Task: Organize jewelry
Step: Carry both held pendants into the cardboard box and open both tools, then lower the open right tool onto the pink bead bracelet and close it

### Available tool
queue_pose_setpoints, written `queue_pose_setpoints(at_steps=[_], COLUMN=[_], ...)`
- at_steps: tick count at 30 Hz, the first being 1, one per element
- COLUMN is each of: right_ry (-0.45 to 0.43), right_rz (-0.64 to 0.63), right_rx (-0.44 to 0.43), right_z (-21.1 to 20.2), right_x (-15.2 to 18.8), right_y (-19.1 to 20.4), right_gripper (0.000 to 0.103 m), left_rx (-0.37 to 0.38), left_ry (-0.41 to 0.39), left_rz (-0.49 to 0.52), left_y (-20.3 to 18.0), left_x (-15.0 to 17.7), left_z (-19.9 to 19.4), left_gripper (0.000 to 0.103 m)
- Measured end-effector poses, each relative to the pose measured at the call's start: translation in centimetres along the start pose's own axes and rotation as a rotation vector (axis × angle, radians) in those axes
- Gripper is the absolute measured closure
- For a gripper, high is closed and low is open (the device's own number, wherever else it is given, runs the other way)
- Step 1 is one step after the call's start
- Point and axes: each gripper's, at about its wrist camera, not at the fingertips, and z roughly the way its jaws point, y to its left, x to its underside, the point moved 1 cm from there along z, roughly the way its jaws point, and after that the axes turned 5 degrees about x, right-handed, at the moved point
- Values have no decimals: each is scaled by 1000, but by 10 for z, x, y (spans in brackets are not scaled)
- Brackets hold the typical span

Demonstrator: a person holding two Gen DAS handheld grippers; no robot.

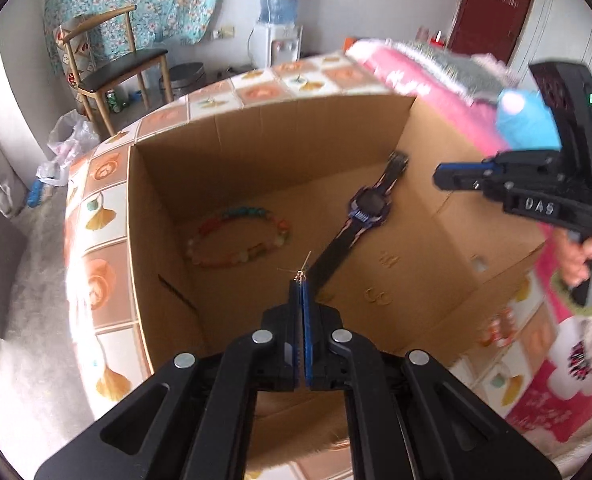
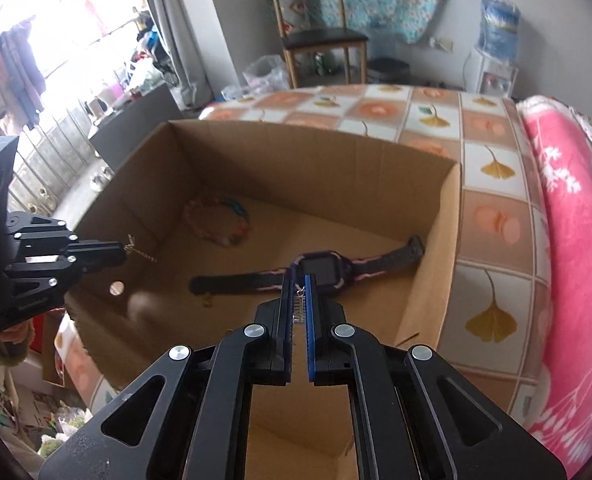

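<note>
Jewelry lies inside an open cardboard box that sits on a tablecloth printed with ginkgo leaves and peach squares. On the box floor, a multicoloured beaded bracelet rests near the far left corner. Beside it, a dark digital watch with a pink-edged strap lies stretched flat, one strap end close to the right wall.

Above the box, the left gripper has its jaws pressed together on a small gold-coloured earring, whose thin wires stick out past the fingertips. From the right wrist view, the same piece shows as a short chain hanging at that gripper's tip.

Over the watch, the right gripper pinches a small silver charm, which hangs between its blue-lined fingers. A person's hand grips its handle.

To the right of the box lies a pink blanket. Behind the table stand a wooden chair and a water dispenser.
</note>
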Motion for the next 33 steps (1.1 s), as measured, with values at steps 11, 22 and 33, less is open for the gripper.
queue_pose_setpoints(at_steps=[11, 22, 33], right_ry=[-70, -293, -145], right_rz=[-12, 56, 140], right_rx=[45, -92, -131], right_z=[-14, -104, -103], right_x=[-1, 33, 121], right_y=[-7, -6, 11], right_gripper=[83, 59, 41], left_rx=[-76, -13, 130], left_ry=[9, -216, -72], left_rz=[8, 12, -64], left_y=[-4, -29, -57], left_x=[-3, 28, 104], left_z=[1, -80, -69], left_gripper=[81, 39, 18])
